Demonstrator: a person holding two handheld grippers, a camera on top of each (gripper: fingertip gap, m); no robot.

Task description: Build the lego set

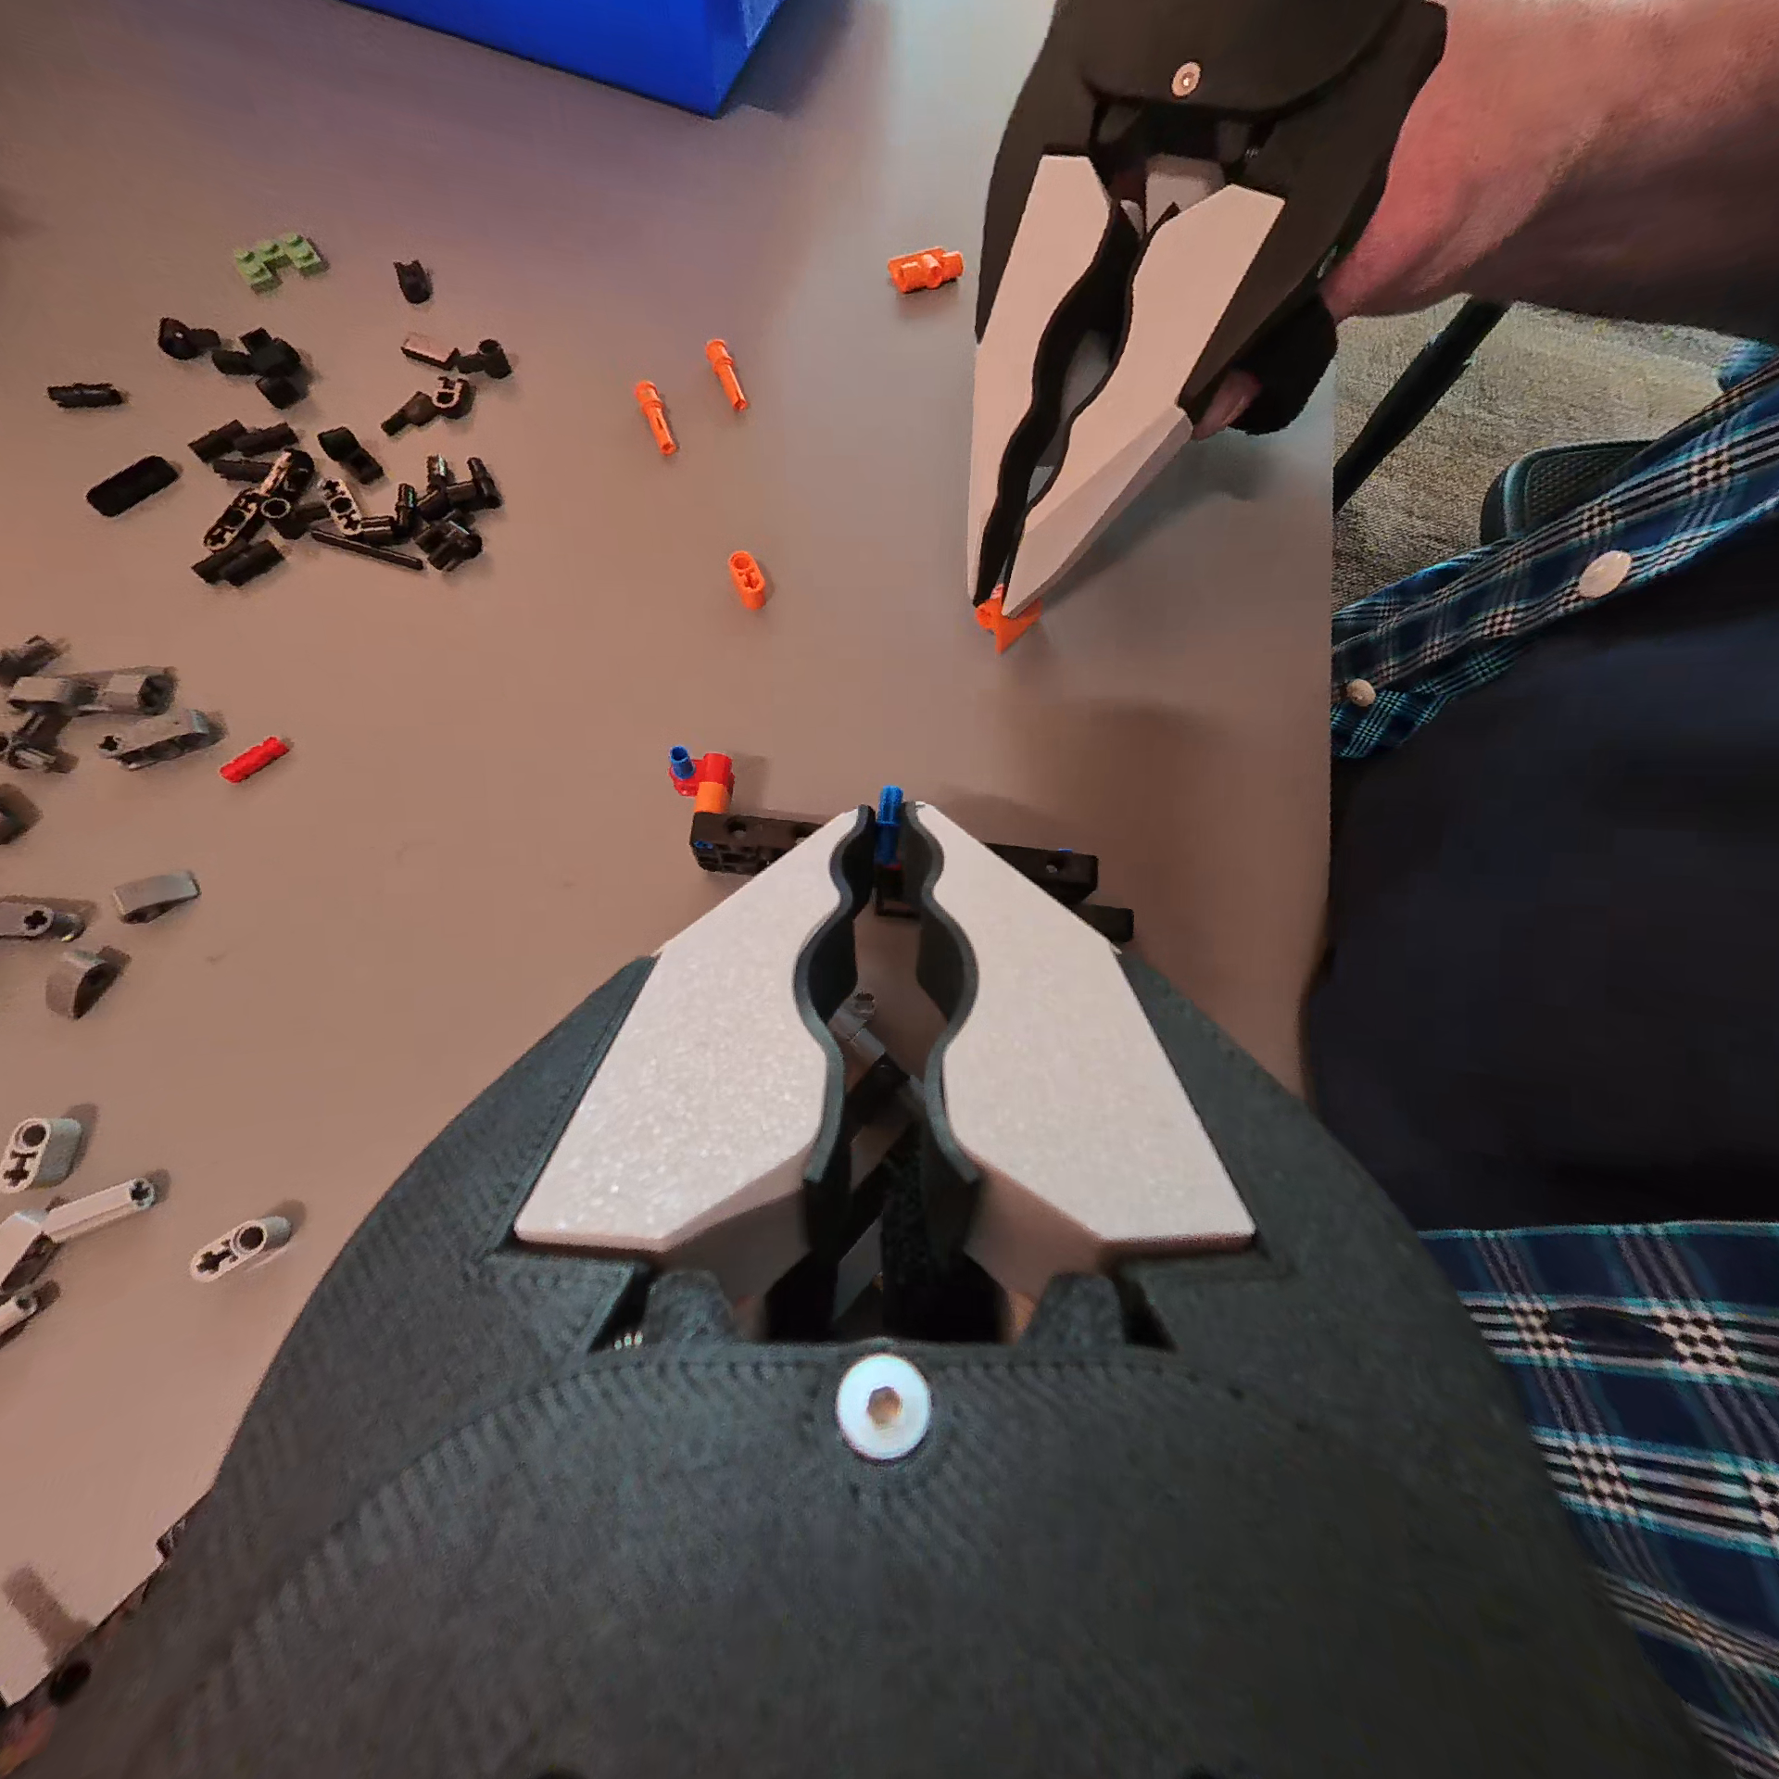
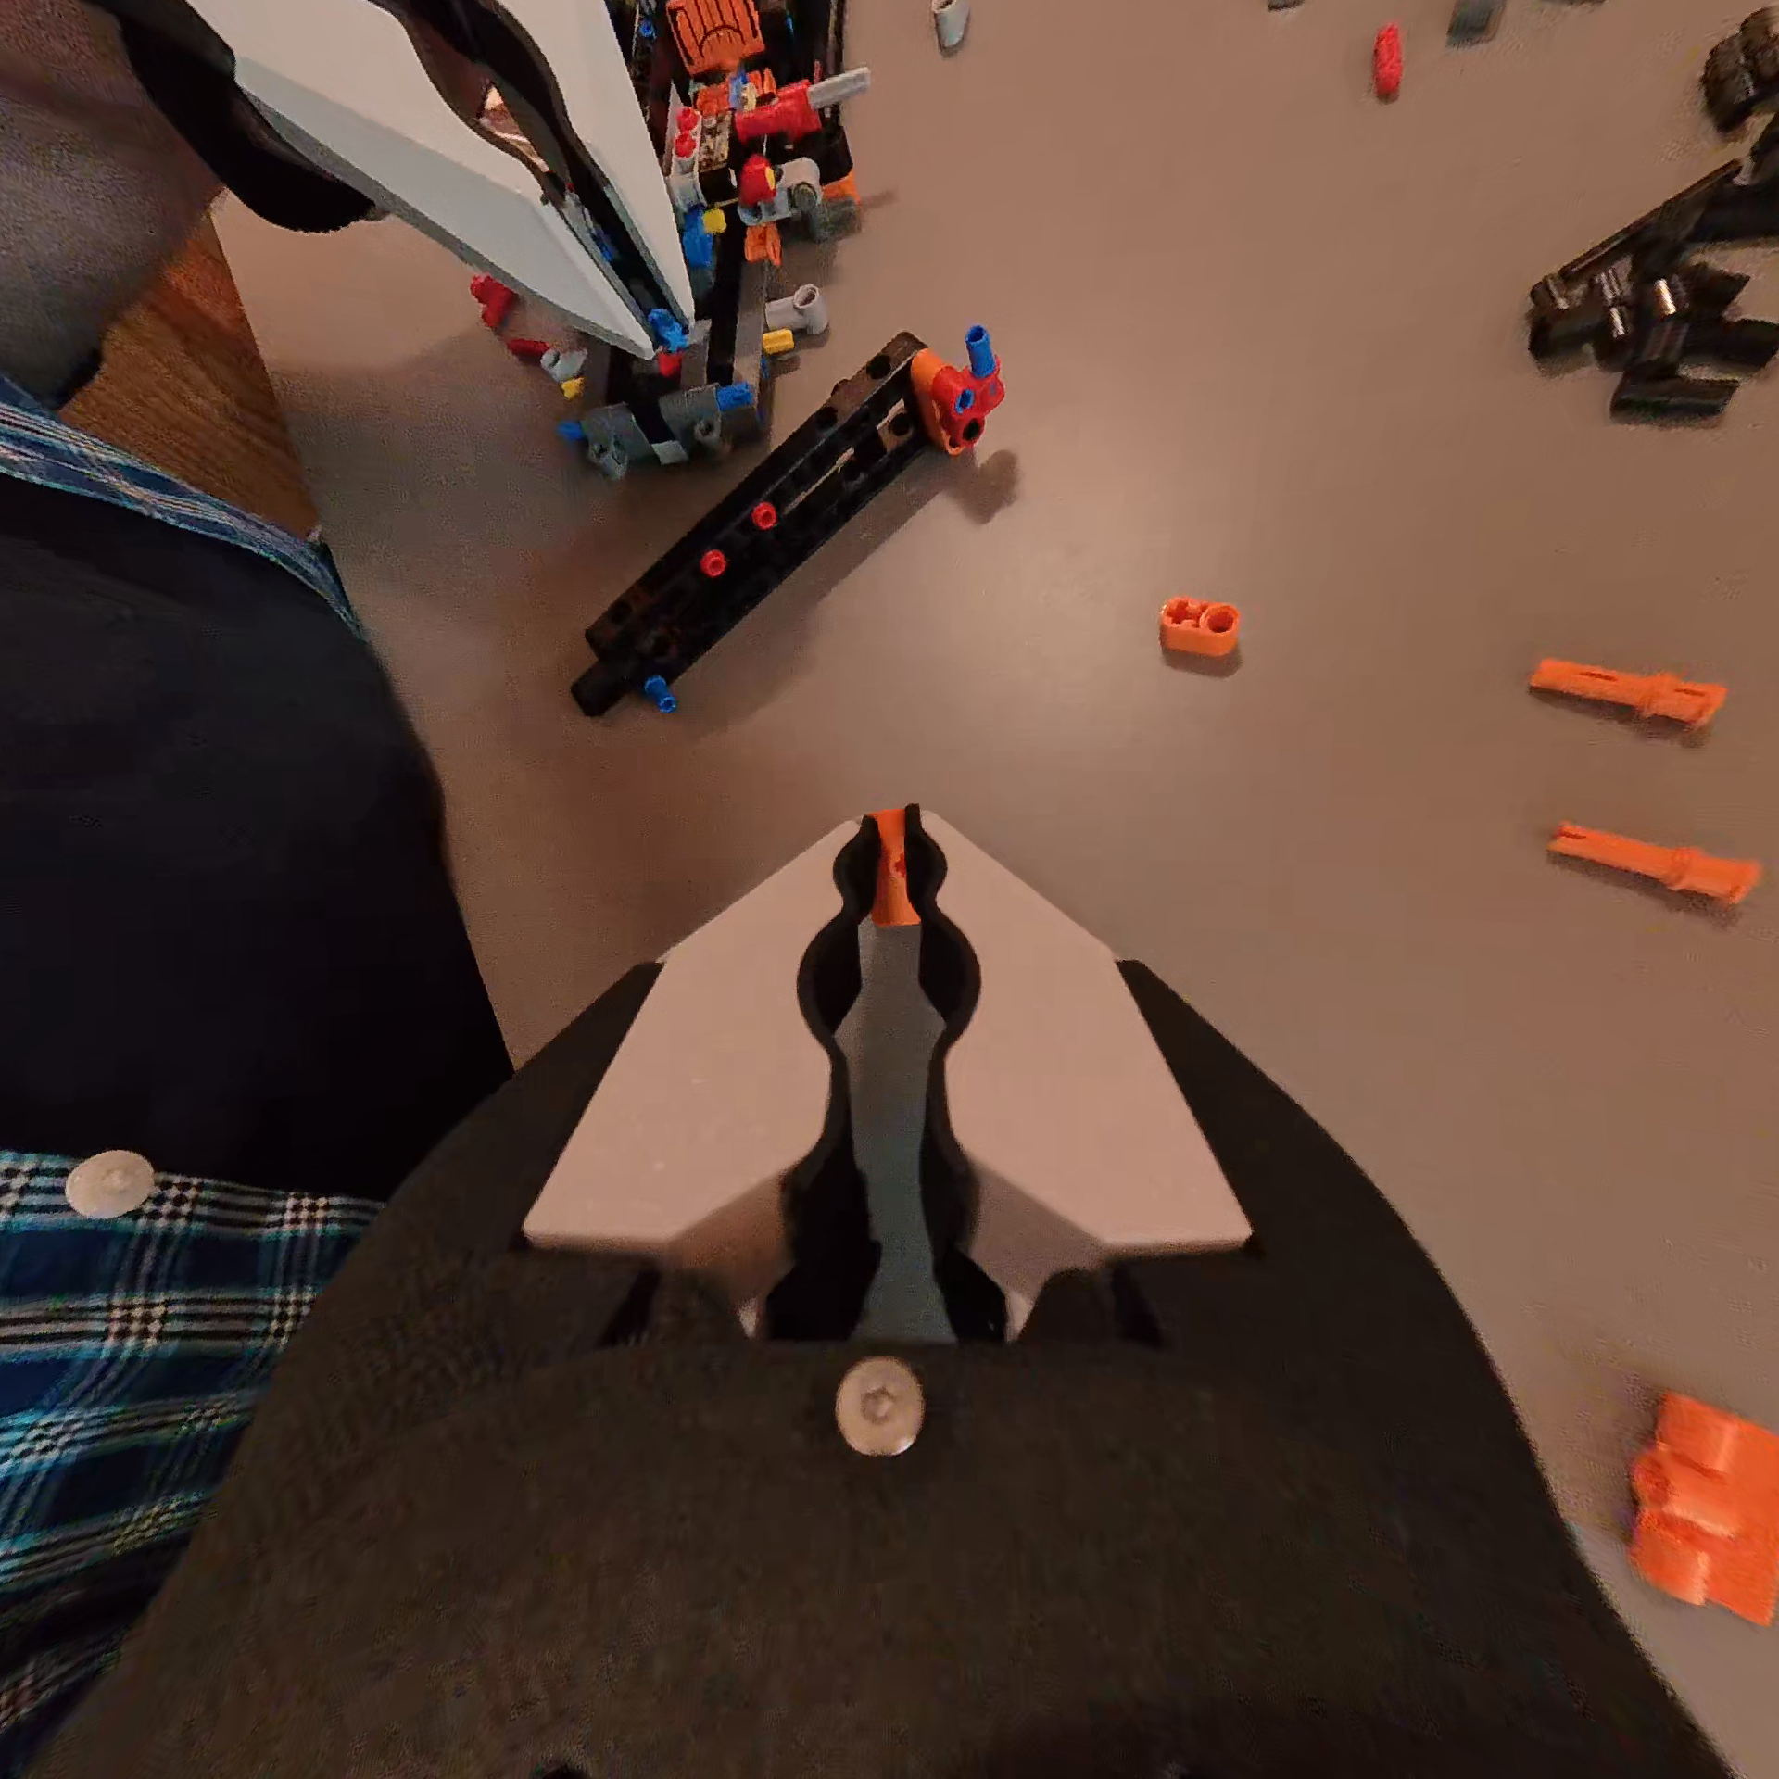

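Observation:
My left gripper (image 1: 888,818) is shut on a blue pin (image 1: 888,830) that stands up from the partly built model. The model shows in the right wrist view (image 2: 732,193) as a tall black, red, grey and orange build; the left gripper (image 2: 674,337) pinches at its near end there. A long black beam (image 2: 770,520) with a red and orange end (image 2: 958,395) lies beside it on the table. My right gripper (image 2: 890,828) is shut on a small orange piece (image 2: 890,871). In the left wrist view the right gripper (image 1: 1001,602) holds it tip-down at the table.
Loose parts lie on the grey table (image 1: 539,674): a black pile (image 1: 289,481), grey pieces (image 1: 96,712), two orange pins (image 2: 1627,693), a small orange link (image 2: 1198,626), an orange block (image 2: 1704,1502). A blue box (image 1: 616,38) is at the back. A person's plaid shirt (image 1: 1540,597) borders the table edge. The left gripper's tips are roughly 10 centimetres from the right gripper's.

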